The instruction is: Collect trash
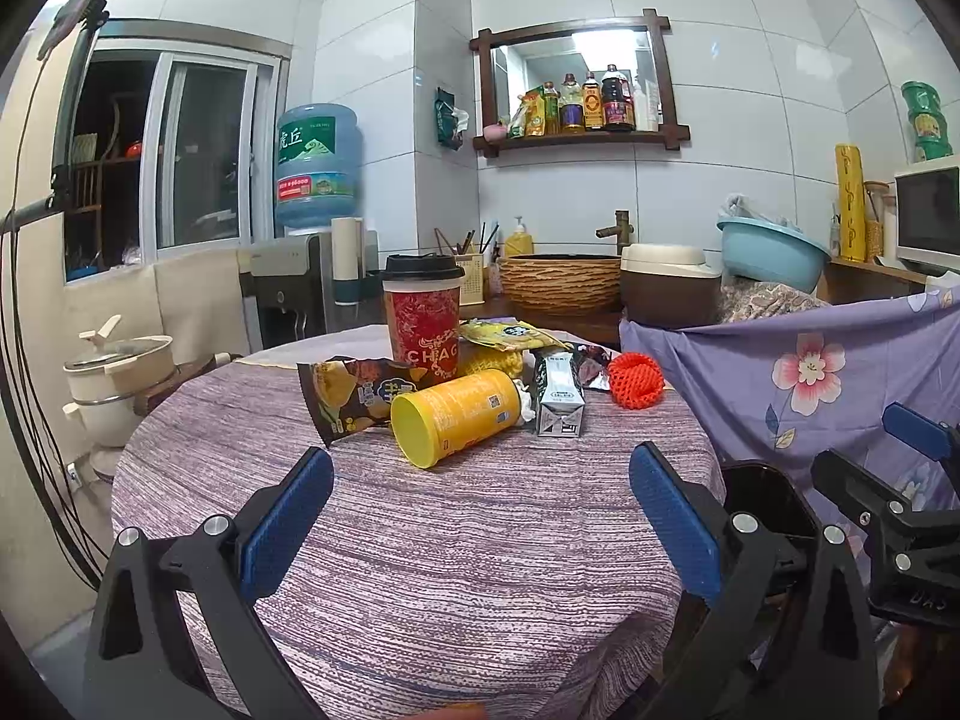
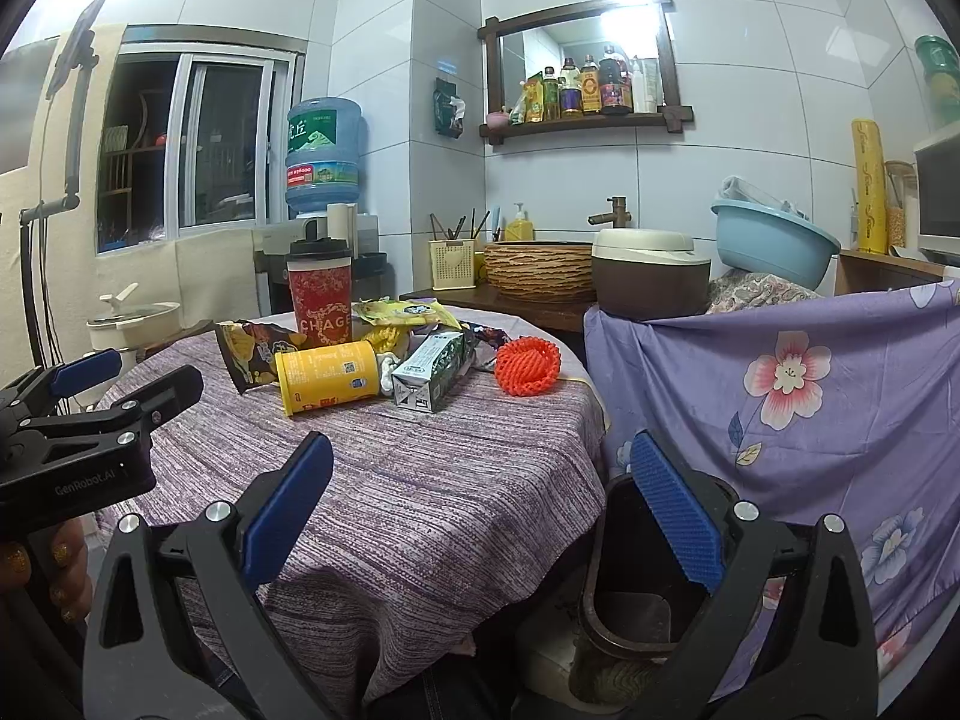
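Note:
Trash lies at the far side of a round table with a striped purple cloth: a yellow cup on its side, a red lidded paper cup standing, a dark snack wrapper, a milk carton, a yellow packet and an orange foam net. My left gripper is open and empty above the near cloth. My right gripper is open and empty over the table's right edge and a dark bin on the floor. The yellow cup and carton also show in the right wrist view.
A chair draped in purple floral cloth stands right of the table. Behind are a counter with a woven basin, a rice cooker, a blue bowl and a water dispenser. A pot sits at left.

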Demonstrator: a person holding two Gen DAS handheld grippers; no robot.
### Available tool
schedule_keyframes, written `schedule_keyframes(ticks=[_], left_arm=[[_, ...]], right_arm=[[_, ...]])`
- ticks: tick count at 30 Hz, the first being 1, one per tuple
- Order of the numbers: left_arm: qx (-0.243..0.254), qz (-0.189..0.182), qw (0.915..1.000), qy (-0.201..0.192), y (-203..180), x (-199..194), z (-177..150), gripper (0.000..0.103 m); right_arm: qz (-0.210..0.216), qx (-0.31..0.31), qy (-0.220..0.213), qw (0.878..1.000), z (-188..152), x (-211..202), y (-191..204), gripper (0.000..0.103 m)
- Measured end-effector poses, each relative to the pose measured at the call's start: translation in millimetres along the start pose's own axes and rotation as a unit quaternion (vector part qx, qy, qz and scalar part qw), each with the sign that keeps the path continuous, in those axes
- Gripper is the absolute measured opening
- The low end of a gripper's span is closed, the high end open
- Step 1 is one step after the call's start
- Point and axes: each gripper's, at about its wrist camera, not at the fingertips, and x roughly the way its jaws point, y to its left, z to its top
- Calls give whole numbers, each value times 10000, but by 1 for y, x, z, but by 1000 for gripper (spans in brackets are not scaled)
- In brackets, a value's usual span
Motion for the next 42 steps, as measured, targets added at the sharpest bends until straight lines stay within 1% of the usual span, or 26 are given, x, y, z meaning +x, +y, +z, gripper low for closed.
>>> schedule_keyframes(ticks=[10, 11, 42], left_arm=[[0, 4, 10000, 11, -1, 1, 1, 98], [-2, 6, 10000, 20, 1, 6, 2, 98], [17, -9, 9999, 116, 1, 14, -4, 98]], right_arm=[[27, -3, 28, 10000, -6, 6, 6, 98], [29, -3, 27, 10000, -7, 6, 6, 98], [55, 8, 125, 9999, -8, 13, 5, 98]])
